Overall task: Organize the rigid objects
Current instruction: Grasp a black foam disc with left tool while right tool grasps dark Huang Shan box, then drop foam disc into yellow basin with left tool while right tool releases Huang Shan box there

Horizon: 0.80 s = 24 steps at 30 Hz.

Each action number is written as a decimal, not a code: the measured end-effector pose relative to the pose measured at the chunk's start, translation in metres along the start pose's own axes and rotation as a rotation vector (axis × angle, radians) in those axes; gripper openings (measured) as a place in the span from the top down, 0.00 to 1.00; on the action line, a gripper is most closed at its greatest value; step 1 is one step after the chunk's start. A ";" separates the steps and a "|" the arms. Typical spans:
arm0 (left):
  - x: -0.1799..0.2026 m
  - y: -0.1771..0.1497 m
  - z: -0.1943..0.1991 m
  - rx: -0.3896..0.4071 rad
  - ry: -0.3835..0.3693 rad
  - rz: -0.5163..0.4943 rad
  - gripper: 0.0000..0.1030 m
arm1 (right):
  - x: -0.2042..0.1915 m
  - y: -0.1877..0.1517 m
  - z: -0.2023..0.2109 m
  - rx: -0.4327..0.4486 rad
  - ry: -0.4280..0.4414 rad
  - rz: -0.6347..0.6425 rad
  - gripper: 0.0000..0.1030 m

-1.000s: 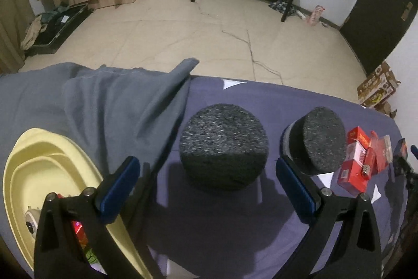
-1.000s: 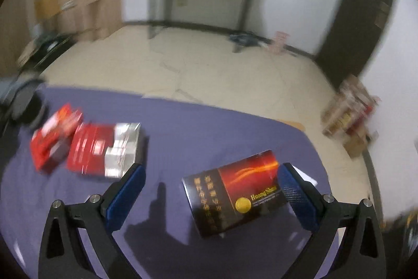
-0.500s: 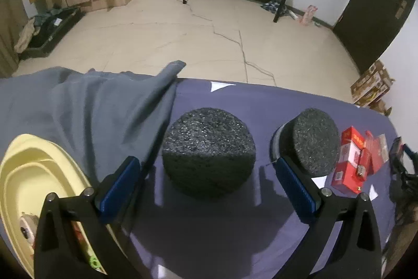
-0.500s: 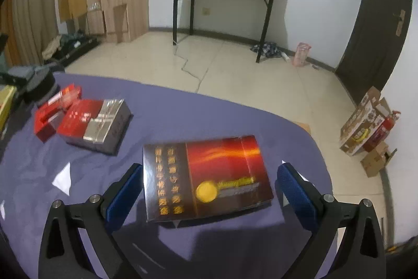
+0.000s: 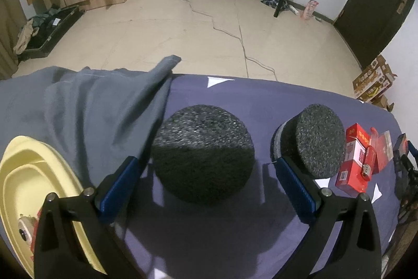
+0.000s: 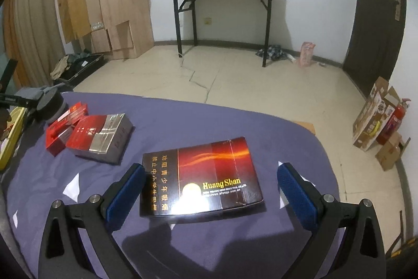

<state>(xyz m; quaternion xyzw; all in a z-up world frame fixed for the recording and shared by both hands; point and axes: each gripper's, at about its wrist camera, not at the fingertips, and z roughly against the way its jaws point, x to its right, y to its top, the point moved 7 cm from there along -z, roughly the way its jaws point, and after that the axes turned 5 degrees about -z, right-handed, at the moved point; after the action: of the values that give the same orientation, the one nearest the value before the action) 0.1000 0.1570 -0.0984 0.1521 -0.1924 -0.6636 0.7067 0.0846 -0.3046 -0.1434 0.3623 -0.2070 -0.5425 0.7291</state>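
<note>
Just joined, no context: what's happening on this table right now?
A person holds two grippers over a purple-covered table, tidying rigid items. The left gripper is open around a large dark foam disc; a smaller foam disc sits beside it. The right gripper is open, straddling a Huang Shan carton. Neither is gripped yet.

Two dark foam discs (image 5: 203, 156) (image 5: 320, 140), flat Huangshan carton (image 6: 201, 177), red boxes (image 6: 88, 132)
</note>
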 end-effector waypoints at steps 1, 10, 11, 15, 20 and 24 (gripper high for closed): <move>0.001 0.000 -0.003 -0.004 -0.003 0.001 0.00 | 0.000 0.000 0.000 0.000 0.000 0.000 0.00; 0.001 0.001 -0.019 -0.026 0.012 0.007 0.01 | -0.014 -0.007 -0.014 -0.084 -0.069 0.110 0.00; 0.001 0.001 -0.020 -0.021 0.010 0.016 0.05 | -0.012 -0.006 -0.016 -0.094 -0.075 0.101 0.00; -0.002 0.003 -0.024 -0.018 0.000 0.039 0.33 | -0.002 0.001 -0.016 -0.065 -0.093 0.041 0.12; -0.007 0.006 0.003 0.043 -0.018 0.049 0.33 | 0.004 0.012 -0.003 0.016 -0.140 0.002 0.13; -0.050 0.004 0.100 0.257 0.002 0.129 0.33 | -0.062 0.071 0.079 0.271 0.013 0.008 0.13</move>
<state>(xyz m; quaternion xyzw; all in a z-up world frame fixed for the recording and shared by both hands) 0.0535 0.2113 -0.0122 0.2291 -0.2845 -0.5868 0.7226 0.0551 -0.2596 -0.0332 0.4601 -0.2751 -0.5045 0.6769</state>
